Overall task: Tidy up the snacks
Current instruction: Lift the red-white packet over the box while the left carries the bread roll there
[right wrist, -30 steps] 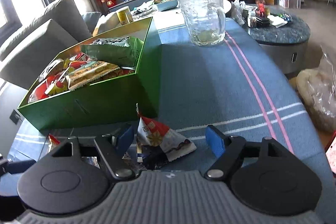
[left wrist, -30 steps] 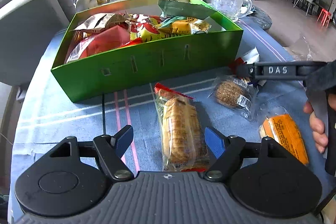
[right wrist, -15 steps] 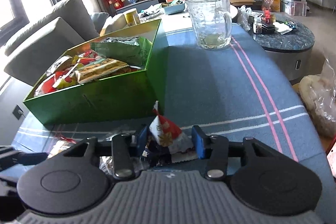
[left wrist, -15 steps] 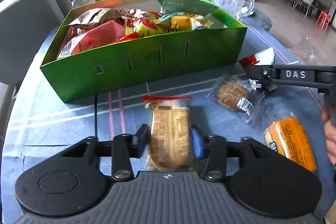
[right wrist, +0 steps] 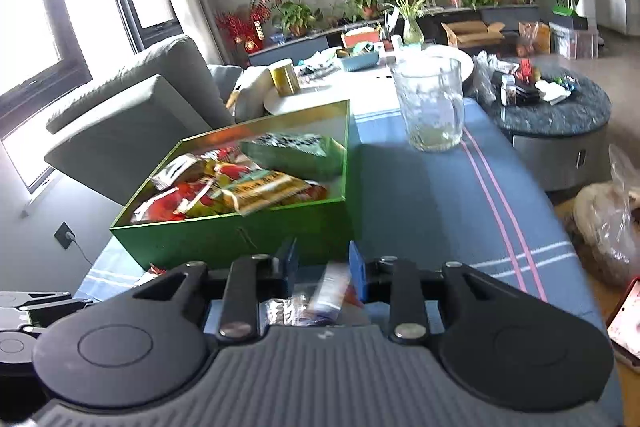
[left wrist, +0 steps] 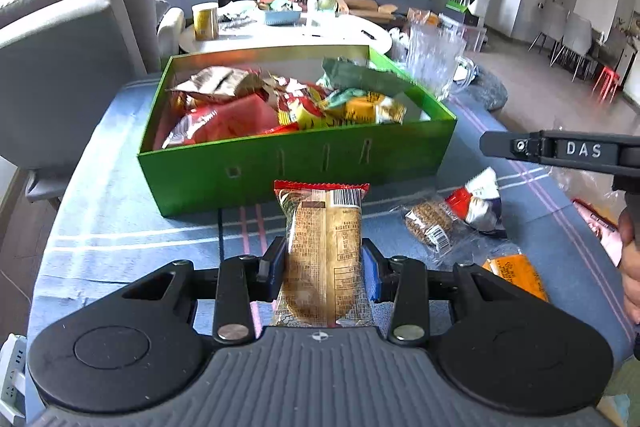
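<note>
A green box (left wrist: 304,163) holding several snack packs stands on the blue tablecloth; it also shows in the right wrist view (right wrist: 224,235). My left gripper (left wrist: 323,263) is shut on a long clear pack of brown biscuits (left wrist: 324,239), lifted in front of the box. My right gripper (right wrist: 323,265) is shut around a small red, white and dark snack pack (right wrist: 328,291), blurred and low between the fingers. In the left wrist view that pack (left wrist: 478,201) hangs under the right gripper's body (left wrist: 560,149).
A round brown cracker pack (left wrist: 430,223) and an orange pack (left wrist: 516,275) lie on the cloth at the right. A glass jug (right wrist: 430,107) stands behind the box. A grey sofa (right wrist: 132,115) is at the left. A plastic bag (right wrist: 608,211) sits off the table's right edge.
Both grippers closed on their packs and rose from the table. The biscuit pack left the cloth and now points toward the box. The right gripper lifted its small pack.
</note>
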Demonstrator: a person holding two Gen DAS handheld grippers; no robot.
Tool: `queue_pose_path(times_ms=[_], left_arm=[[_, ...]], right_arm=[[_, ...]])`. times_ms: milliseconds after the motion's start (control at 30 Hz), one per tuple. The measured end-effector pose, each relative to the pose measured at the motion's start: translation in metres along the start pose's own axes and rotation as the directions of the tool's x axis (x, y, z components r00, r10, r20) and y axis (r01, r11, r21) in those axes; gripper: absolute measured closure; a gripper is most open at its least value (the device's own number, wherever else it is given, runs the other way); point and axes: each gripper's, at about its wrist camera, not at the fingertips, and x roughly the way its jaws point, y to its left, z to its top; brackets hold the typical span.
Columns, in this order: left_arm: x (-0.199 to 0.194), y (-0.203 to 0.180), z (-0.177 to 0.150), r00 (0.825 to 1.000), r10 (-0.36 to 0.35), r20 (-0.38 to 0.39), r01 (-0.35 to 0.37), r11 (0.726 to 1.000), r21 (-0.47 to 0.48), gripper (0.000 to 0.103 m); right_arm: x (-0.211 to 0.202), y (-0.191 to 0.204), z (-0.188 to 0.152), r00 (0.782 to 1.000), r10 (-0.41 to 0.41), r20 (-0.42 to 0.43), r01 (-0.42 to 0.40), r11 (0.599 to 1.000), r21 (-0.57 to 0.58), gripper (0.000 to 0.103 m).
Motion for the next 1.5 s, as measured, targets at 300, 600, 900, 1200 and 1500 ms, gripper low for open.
queue_pose_path(times_ms=[300, 600, 900, 1200, 1500], left_arm=[[-0.006, 0.015, -0.004, 1.000, 0.013, 0.003, -0.013, 0.999, -0.042, 0.067], [0.006, 0.012, -0.008, 1.000, -0.001, -0.027, 0.000, 0.999, -0.038, 0.067], [0.013, 0.015, -0.008, 0.999, 0.005, -0.042, -0.008, 0.998, -0.055, 0.067], [-0.007, 0.012, -0.003, 1.000, -0.006, 0.013, 0.006, 0.999, -0.044, 0.067], [-0.021, 0.015, 0.022, 0.996, -0.010, 0.087, 0.013, 1.000, -0.027, 0.067]], right_arm=[[-0.005, -0.010, -0.002, 0.998, -0.069, -0.013, 0.069, 0.998, -0.007, 0.001], [0.024, -0.031, -0.027, 0.984, -0.111, -0.141, 0.106, 0.993, -0.046, 0.001], [0.047, -0.017, -0.034, 0.980, -0.162, -0.111, 0.144, 0.977, -0.160, 0.002], [0.008, -0.007, -0.015, 0.995, -0.096, -0.002, 0.095, 0.990, -0.101, 0.005], [-0.011, 0.026, 0.015, 0.996, 0.014, 0.090, -0.004, 0.994, -0.111, 0.005]])
